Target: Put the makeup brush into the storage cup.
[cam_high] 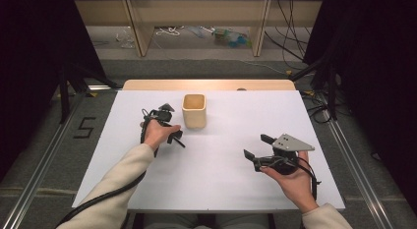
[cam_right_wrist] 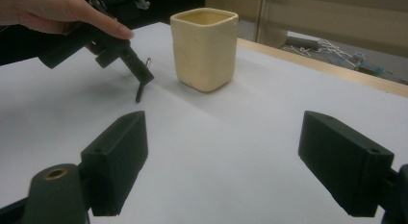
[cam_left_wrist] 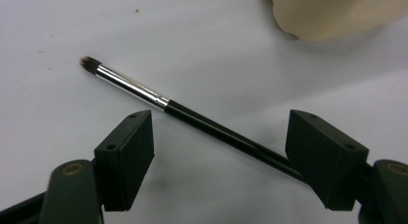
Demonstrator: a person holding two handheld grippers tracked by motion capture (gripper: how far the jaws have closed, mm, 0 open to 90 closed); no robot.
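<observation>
While the left gripper (cam_left_wrist: pixel 219 152) hovers with wide jaws over the brush (cam_left_wrist: pixel 192 117) lying beside the cup (cam_high: pixel 193 110), close squarely on its black handle; right gripper (cam_high: pixel 257 146) gapes empty

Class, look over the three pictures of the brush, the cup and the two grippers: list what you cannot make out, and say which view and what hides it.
- Thin black-handled makeup brush: in the left gripper view its handle end passes behind the right-hand jaw.
- Same brush in the high view: mostly hidden by the person's left hand.
- Cream square ceramic cup: cut off by the left gripper view's top edge; its floor is out of sight in the right gripper view.
- Items on the floor beyond the white table: too small.
</observation>
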